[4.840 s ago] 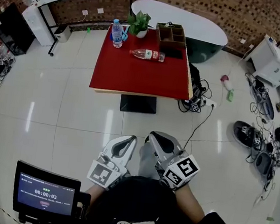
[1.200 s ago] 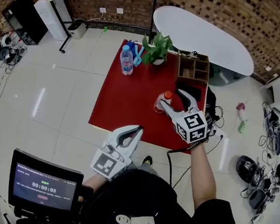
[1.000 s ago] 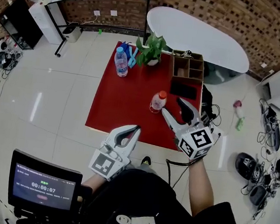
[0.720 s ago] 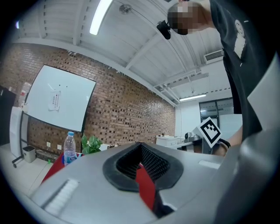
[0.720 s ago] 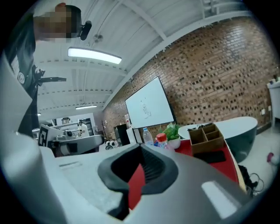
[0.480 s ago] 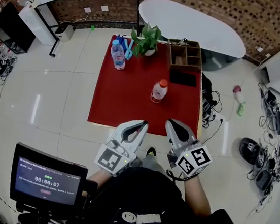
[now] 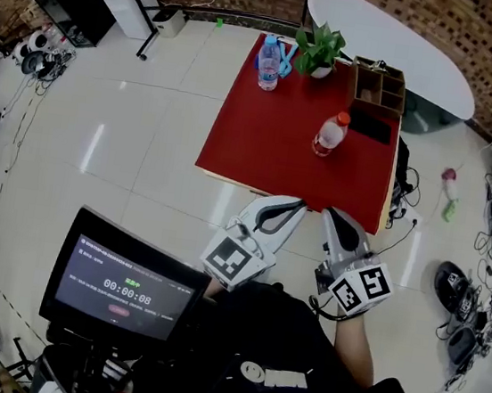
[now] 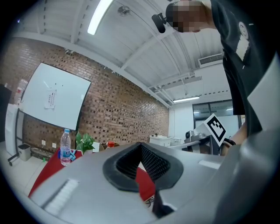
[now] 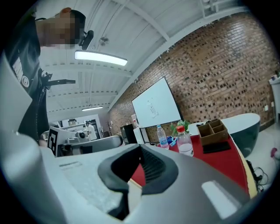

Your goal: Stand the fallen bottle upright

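The red-capped bottle (image 7: 330,134) stands upright on the right part of the red table (image 7: 262,139); in the right gripper view the same bottle (image 9: 184,141) rises ahead, untouched. Only its red cap (image 8: 111,144) shows in the left gripper view. My left gripper (image 7: 293,207) and right gripper (image 7: 332,216) hang side by side just off the table's near edge, well short of the bottle. Both are shut with nothing between the jaws, as seen at the left gripper (image 8: 141,146) and the right gripper (image 9: 141,151).
A blue-capped bottle (image 7: 269,62), a potted plant (image 7: 320,50), a wooden organiser (image 7: 378,85) and a flat black item (image 7: 374,127) sit on the table's far side. A monitor (image 7: 126,288) stands at lower left. Cables and gear (image 7: 475,302) litter the floor at right.
The bottle lay on its side before; it now stands. My right gripper left it, drew back toward me off the table's edge and shut. The left gripper shifted slightly.
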`<state>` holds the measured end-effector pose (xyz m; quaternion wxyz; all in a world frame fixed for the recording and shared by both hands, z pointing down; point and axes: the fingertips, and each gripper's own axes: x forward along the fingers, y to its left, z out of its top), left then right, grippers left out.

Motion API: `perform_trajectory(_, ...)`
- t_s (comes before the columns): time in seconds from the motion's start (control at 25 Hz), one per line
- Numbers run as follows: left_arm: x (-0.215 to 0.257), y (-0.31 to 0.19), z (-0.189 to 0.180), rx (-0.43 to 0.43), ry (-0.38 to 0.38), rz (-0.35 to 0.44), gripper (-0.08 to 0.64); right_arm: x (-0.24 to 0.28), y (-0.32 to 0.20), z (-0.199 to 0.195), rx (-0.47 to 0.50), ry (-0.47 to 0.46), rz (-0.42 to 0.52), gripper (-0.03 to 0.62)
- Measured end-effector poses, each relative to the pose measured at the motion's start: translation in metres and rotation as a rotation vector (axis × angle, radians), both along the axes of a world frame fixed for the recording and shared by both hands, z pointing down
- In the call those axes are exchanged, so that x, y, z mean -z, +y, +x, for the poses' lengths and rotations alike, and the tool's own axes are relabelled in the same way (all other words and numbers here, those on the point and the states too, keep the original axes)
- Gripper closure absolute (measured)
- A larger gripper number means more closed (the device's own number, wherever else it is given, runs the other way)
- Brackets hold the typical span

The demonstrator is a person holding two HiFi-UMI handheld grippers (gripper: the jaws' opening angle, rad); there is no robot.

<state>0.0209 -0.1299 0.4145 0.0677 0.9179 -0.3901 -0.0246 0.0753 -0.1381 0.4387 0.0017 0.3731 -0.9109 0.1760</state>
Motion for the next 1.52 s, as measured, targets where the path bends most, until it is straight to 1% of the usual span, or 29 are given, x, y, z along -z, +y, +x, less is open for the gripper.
perform_trajectory(0.16, 0.004, 0.042, 0.015, 0.036, -0.018, 0.019, 0.554, 0.005, 0.044, 0.014, 0.030, -0.027, 0.011, 0.589)
perform_trajectory(0.32, 0.014, 0.105, 0.032, 0.063, -0.038, 0.040, 0.554, 0.017, 0.106, 0.028, 0.042, -0.055, 0.032, 0.589)
perform_trajectory(0.4, 0.018, 0.126, 0.041, 0.069, -0.045, 0.049, 0.554, 0.024, 0.126, 0.034, 0.049, -0.067, 0.039, 0.589)
perform_trajectory(0.56, 0.026, 0.134, 0.055, 0.075, -0.055, 0.054, 0.554, 0.032, 0.136, 0.044, 0.059, -0.077, 0.049, 0.589)
perform_trajectory(0.68, 0.031, 0.139, 0.056, 0.065, -0.050, 0.061, 0.554, 0.038, 0.139, 0.043, 0.055, -0.085, 0.055, 0.589)
perform_trajectory(0.8, 0.030, 0.147, 0.051, 0.055, -0.043, 0.059, 0.554, 0.035, 0.144, 0.033, 0.054, -0.076, 0.051, 0.589)
perform_trajectory(1.0, 0.023, 0.157, 0.032, 0.060, -0.030, 0.070, 0.554, 0.021, 0.162, 0.013, 0.045, -0.045, 0.054, 0.589)
perform_trajectory(1.12, 0.025, 0.159, 0.010, 0.084, -0.007, 0.060, 0.554, 0.020, 0.166, -0.006, 0.049, -0.050, 0.045, 0.589)
perform_trajectory(1.2, 0.026, 0.159, 0.000, 0.086, -0.010, 0.057, 0.554, 0.024, 0.166, -0.017, 0.056, -0.042, 0.055, 0.589)
perform_trajectory(1.36, 0.028, 0.159, -0.002, 0.066, -0.004, 0.047, 0.554, 0.029, 0.164, -0.023, 0.043, -0.025, 0.053, 0.589)
perform_trajectory(1.52, 0.021, 0.168, 0.008, 0.040, -0.009, 0.047, 0.554, 0.024, 0.171, -0.013, 0.022, -0.018, 0.058, 0.589)
